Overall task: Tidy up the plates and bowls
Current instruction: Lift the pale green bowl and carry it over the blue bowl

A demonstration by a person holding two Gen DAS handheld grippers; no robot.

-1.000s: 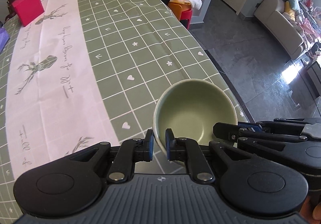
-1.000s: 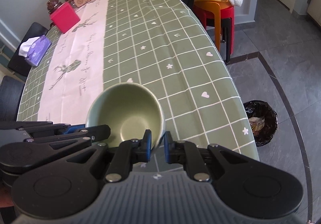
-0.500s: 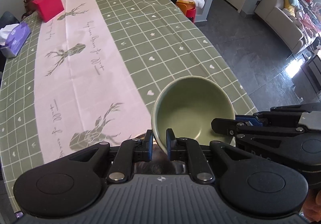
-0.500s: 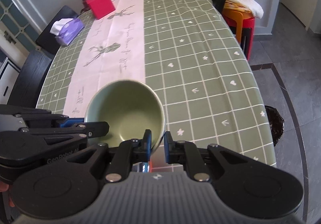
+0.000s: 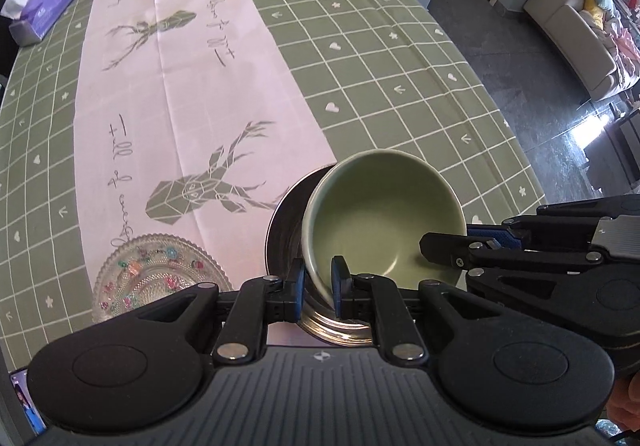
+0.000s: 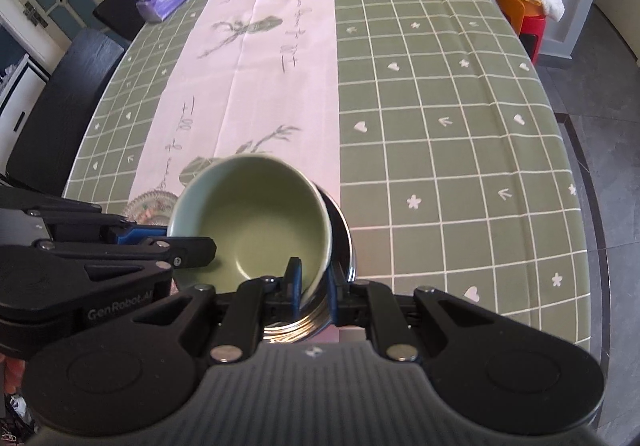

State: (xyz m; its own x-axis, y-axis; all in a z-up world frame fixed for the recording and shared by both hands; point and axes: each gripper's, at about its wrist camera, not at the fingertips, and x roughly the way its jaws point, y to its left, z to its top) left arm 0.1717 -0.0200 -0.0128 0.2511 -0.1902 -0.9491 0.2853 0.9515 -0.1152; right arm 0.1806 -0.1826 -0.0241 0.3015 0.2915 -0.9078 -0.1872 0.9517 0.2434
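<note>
- The left gripper (image 5: 318, 282) is clamped on the near rim of the round, glazed pale-green ceramic bowl (image 5: 384, 222).
- The right gripper (image 6: 312, 282) pinches the opposite rim.
- The bowl hangs tilted just above a shiny steel bowl (image 5: 286, 222).
- Beside it on the green checked tablecloth (image 5: 400, 86) lies a scalloped patterned glass plate (image 5: 156, 274).

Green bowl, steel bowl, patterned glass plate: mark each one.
green bowl (image 5: 380, 222): left wrist view, on its inner floor.
steel bowl (image 5: 282, 234): left wrist view, on its dark inner wall left of the green bowl.
patterned glass plate (image 5: 156, 270): left wrist view, on its flowered centre.
</note>
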